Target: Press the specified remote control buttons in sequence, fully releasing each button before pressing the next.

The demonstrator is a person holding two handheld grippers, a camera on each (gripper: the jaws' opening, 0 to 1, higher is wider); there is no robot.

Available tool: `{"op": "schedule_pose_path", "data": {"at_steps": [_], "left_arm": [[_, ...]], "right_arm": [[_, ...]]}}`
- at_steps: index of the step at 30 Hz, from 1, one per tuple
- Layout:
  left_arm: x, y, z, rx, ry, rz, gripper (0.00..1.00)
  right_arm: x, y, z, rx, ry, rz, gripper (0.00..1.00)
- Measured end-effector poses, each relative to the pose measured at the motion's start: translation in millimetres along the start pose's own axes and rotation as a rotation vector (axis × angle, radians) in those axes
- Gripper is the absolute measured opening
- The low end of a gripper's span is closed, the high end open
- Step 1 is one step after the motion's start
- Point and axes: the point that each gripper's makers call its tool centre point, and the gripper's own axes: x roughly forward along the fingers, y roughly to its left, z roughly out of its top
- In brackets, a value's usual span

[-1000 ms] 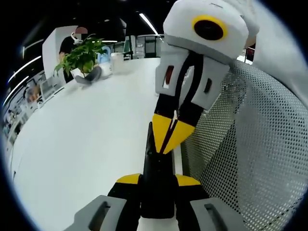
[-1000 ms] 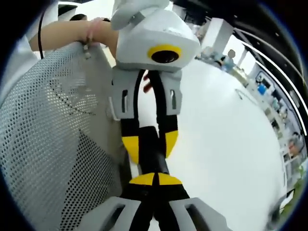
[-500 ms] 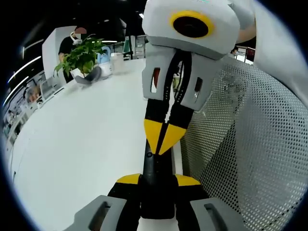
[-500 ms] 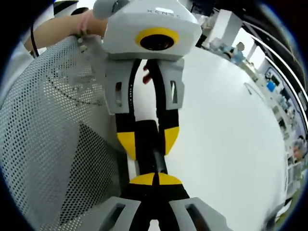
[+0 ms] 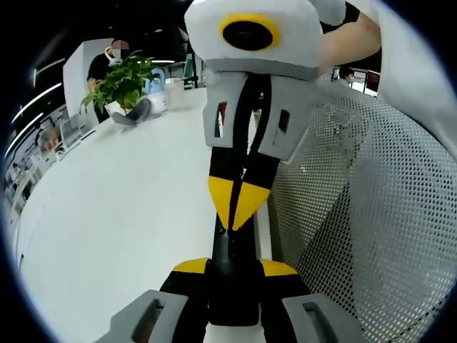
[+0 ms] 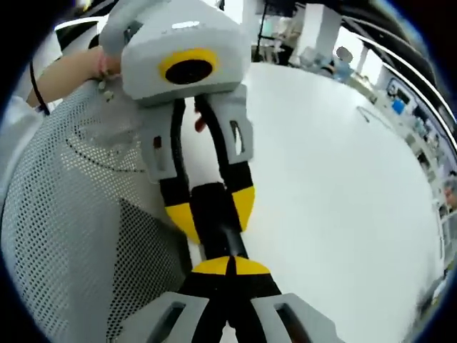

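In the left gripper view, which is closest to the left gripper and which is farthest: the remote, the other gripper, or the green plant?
1. The remote, held between the left gripper's jaws at the bottom.
2. The right gripper, just beyond, its shut tips on the remote.
3. The green plant, far across the white table, upper left.

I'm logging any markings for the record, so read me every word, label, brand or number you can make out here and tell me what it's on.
No text can be read.
Top of the left hand-held gripper: a faint mark, too blurred to read.
Black remote control: no readable button labels.
Right hand-held gripper: no lettering visible.
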Motion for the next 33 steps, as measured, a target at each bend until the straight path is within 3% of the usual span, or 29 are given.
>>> {"op": "schedule_pose_path", "data": {"at_steps": [5,17,23,28,33], "left_arm": [[0.1,0.0,0.0,-0.001,-0.002,0.001,0.25],[0.0,0.1,-0.1,-0.004,-0.004,0.000,0.25],[0.3,0.4,0.3,-0.003,-0.004,-0.001,0.25],[0.4,0.5,0.5,-0.006,-0.005,-0.001,0.25],[0.5,0.7,0.7,-0.007,-0.006,-0.001,0.25]], "right_arm": [[1.6,-11.6,-1.7,-0.010,0.011,-0.033,0.00],[3.6,-8.3,0.2,-0.102,0.083,0.058,0.00],[5.8,-10.6,0.6,-0.062,0.129,0.108,0.00],[7.1,-9.6,0.8,-0.085,0.156,0.102,0.00],[8.4,-9.3,0.9,-0.160,0.178,0.053,0.00]]}}
